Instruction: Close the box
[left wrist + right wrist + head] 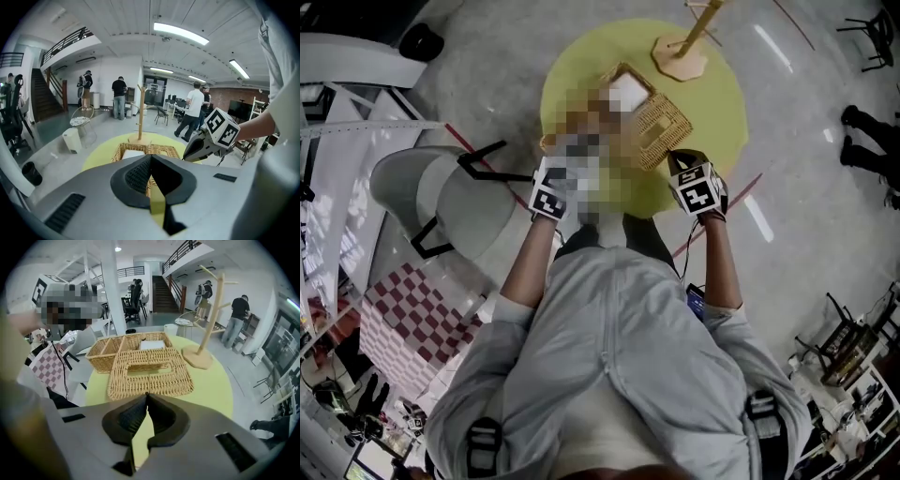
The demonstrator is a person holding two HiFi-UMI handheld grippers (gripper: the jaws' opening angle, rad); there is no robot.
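Closing the wicker box on the desk means parting the left gripper and right gripper, both pressed together empty, then lifting the lid, seemingly flat just right of it, evenly over.

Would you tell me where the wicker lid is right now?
In the right gripper view the wicker lid lies flat on the yellow table, just ahead of the right gripper, before the open wicker box.

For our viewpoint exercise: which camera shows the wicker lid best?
The right gripper view: the whole lid lies flat, unobstructed. The head view shows the lid small; the left gripper view barely shows it.
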